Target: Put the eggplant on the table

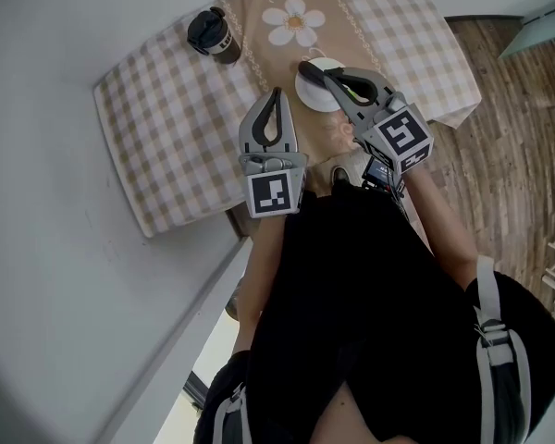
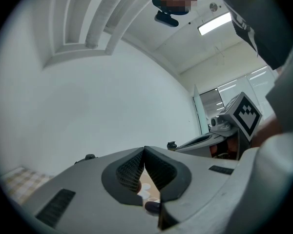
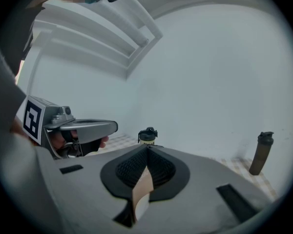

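A dark eggplant point(image 1: 308, 67) with a green stem lies on a white plate point(image 1: 312, 97) on the checked tablecloth point(image 1: 166, 128). My right gripper point(image 1: 331, 75) hovers above the plate, its jaws shut with nothing between them; in the right gripper view point(image 3: 147, 147) only cloth shows through the slit. My left gripper point(image 1: 277, 92) hangs just left of the plate, also shut and empty. In the left gripper view point(image 2: 144, 150) a dark rounded shape point(image 2: 151, 207), probably the eggplant, shows below the closed tips.
A black-lidded cup point(image 1: 213, 33) stands at the table's far left corner, and a white daisy print point(image 1: 294, 21) lies behind the plate. A dark bottle point(image 3: 262, 152) stands far right. A white wall runs along the left and wooden floor point(image 1: 499, 137) lies right of the table.
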Action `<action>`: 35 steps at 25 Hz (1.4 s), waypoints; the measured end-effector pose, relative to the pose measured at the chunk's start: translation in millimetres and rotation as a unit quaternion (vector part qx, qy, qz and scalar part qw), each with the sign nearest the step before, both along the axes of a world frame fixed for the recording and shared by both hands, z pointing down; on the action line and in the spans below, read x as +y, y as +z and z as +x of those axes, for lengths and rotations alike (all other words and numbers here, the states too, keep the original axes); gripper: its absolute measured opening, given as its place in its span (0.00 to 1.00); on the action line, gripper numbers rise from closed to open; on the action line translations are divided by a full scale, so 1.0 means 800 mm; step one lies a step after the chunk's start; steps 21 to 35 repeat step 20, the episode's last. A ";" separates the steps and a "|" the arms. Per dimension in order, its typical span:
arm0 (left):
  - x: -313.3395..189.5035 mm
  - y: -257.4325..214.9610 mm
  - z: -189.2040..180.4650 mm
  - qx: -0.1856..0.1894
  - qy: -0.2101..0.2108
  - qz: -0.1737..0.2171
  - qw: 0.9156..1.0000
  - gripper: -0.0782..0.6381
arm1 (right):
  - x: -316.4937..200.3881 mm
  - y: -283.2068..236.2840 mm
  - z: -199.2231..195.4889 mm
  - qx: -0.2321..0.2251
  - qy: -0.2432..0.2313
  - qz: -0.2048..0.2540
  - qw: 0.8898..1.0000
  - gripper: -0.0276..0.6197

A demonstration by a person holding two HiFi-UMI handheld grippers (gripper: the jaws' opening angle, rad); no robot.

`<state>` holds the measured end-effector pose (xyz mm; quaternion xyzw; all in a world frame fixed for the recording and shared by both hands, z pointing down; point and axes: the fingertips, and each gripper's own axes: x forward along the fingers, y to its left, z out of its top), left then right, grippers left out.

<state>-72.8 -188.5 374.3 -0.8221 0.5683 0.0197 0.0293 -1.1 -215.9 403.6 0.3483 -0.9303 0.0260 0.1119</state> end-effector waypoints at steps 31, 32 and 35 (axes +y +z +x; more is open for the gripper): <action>0.007 0.001 -0.006 0.000 -0.001 -0.001 1.000 0.10 | 0.003 0.000 -0.003 0.013 -0.001 0.008 1.000 0.05; 0.007 0.001 -0.006 0.000 -0.001 -0.001 1.000 0.10 | 0.003 0.000 -0.003 0.013 -0.001 0.008 1.000 0.05; 0.007 0.001 -0.006 0.000 -0.001 -0.001 1.000 0.10 | 0.003 0.000 -0.003 0.013 -0.001 0.008 1.000 0.05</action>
